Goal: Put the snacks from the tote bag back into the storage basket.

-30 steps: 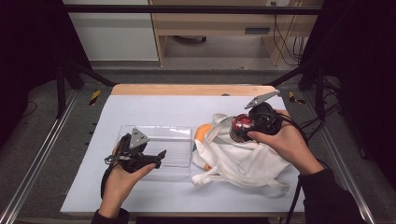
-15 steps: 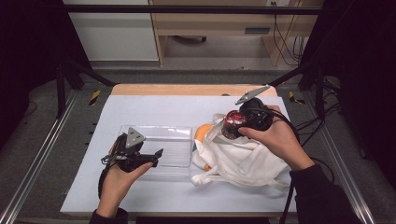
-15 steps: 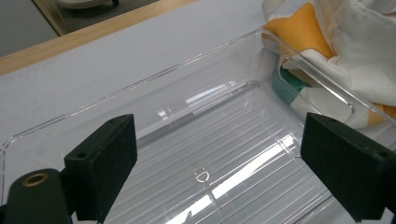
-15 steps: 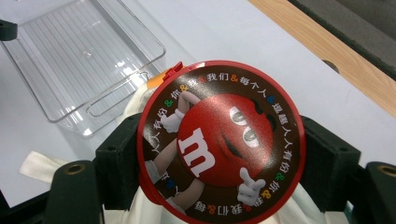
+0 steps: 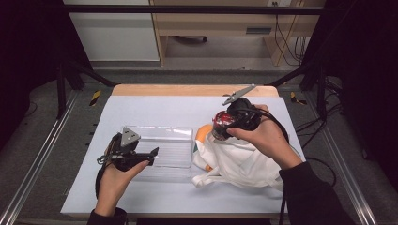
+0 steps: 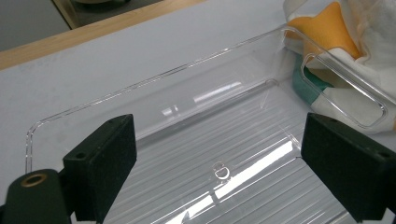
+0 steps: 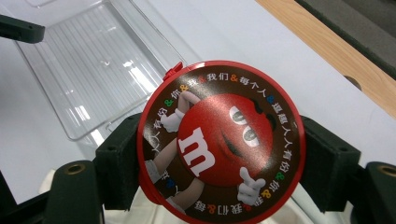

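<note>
Bare far half of the pale blue tabletop (image 5: 159, 108), empty clear ribbed plastic tray (image 5: 165, 149), crumpled white cloth bag (image 5: 237, 161) apparently touching its right end

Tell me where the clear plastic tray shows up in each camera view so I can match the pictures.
High view: the clear plastic tray lies left of centre on the table, beside the left gripper.
Left gripper view: the tray spreads across the middle, beyond the open jaws.
Right gripper view: the tray sits upper left, behind the red candy tin.
Shared landmark: the white cloth bag with an orange patch, next to the tray's end.
</note>
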Available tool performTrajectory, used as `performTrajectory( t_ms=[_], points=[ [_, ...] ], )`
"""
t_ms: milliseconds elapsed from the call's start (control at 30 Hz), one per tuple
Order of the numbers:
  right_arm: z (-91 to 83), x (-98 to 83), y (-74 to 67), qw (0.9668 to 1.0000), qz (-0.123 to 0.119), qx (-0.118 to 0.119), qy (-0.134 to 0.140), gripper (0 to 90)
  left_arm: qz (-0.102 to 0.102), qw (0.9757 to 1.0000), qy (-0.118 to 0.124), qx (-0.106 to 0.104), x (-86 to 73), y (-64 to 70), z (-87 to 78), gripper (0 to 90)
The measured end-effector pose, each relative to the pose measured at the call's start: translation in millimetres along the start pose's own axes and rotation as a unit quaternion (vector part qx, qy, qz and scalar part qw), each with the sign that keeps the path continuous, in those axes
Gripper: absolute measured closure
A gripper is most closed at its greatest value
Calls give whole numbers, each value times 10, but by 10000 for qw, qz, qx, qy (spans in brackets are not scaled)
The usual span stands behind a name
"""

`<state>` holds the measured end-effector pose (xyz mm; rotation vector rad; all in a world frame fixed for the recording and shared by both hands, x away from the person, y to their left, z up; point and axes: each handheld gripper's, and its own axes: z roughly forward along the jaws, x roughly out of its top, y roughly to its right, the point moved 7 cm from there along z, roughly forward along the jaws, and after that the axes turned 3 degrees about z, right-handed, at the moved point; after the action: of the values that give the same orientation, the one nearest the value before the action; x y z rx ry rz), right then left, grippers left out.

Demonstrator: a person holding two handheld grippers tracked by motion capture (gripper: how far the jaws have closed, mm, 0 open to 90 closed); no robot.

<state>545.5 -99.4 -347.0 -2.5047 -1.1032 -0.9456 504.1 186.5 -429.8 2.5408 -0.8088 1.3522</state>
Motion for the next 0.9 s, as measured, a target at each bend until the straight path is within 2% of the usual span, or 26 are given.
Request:
performTrajectory(
  t_ms=[500,700,900],
  points=[
    [217,232,-209,9999,-114,116,-36,261,-47,9998,-14,190,-48,-145,-53,101],
    [333,293,-323,9996,-198,175,-101,261,-80,9997,52,239,-36,-168,-81,95],
    [364,374,-380,9995,-235,197,-67,261,-75,9997,42,247,-39,-171,-81,89]
  ],
)
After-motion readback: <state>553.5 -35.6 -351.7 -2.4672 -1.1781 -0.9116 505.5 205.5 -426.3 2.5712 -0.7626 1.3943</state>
